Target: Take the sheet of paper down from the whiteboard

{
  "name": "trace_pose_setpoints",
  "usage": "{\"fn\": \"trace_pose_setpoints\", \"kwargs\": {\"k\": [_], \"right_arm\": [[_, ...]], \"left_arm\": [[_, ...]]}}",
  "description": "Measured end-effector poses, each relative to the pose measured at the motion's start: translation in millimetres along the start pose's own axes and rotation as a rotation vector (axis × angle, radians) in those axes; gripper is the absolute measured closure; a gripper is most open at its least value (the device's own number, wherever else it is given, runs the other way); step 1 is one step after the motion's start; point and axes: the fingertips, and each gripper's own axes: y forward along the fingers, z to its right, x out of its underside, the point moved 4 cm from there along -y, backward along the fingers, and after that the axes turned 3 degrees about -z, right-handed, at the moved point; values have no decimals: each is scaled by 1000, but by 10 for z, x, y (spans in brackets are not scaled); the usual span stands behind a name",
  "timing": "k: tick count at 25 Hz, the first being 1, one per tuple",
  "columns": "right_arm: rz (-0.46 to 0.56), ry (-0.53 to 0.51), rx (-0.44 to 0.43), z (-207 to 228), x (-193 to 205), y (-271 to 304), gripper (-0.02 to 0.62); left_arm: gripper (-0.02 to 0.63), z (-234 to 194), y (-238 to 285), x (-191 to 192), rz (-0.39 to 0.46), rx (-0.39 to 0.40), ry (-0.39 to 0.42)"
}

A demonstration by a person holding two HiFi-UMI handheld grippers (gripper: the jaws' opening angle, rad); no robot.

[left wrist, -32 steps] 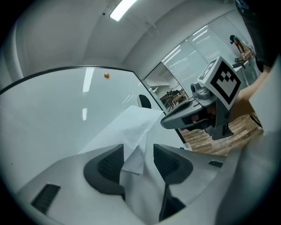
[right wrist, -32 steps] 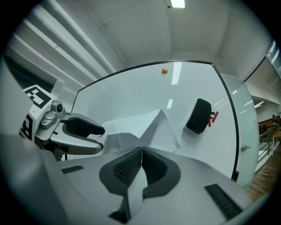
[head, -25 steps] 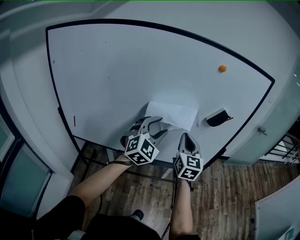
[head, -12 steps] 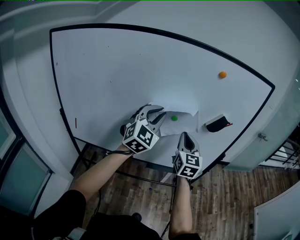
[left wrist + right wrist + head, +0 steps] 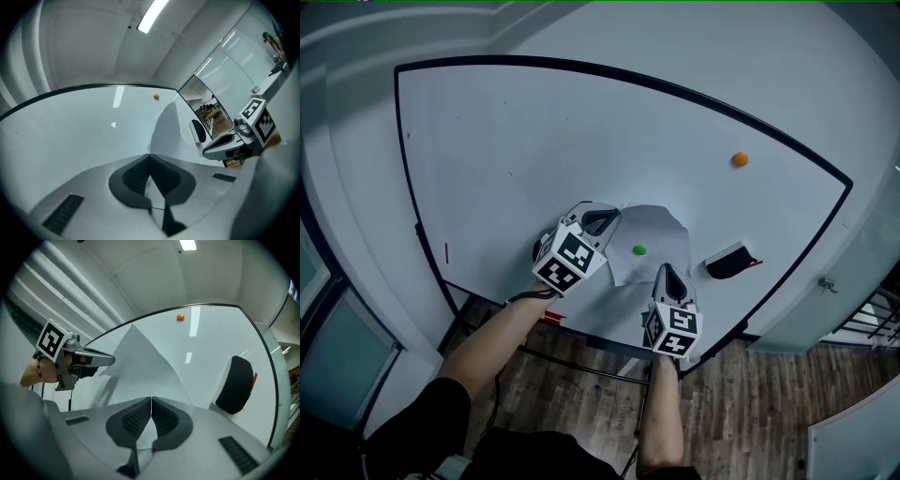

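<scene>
Jaws of left gripper (image 5: 602, 221) just closed on sheet of paper (image 5: 661, 228) at its upper left corner, right gripper (image 5: 667, 272) jaws pinching its lower edge, green magnet (image 5: 638, 250) mid-sheet, whiteboard (image 5: 516, 150) behind

the whiteboard (image 5: 516, 169) is smooth and glossy and mirrors the ceiling lights. the sheet of paper (image 5: 661, 230) is thin, matt and bowed. the left tongs (image 5: 149, 157) and right tongs (image 5: 151, 401) look like smooth pale grey plastic, with black ribbed pads (image 5: 136, 420). the floor (image 5: 741, 375), lower in frame, is brown wood plank.
</scene>
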Motion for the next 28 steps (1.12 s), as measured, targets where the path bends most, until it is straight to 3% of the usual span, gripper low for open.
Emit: {"fn": "trace_pose_setpoints", "kwargs": {"k": [14,28], "right_arm": [[-13,-48,-96,106,74,367,571],[-46,-38,-103,-76,237,476,571]], "left_arm": [[586,-285,146,231,-49,-36,-120],[586,-314,-10,935,-132,43,-325]]}}
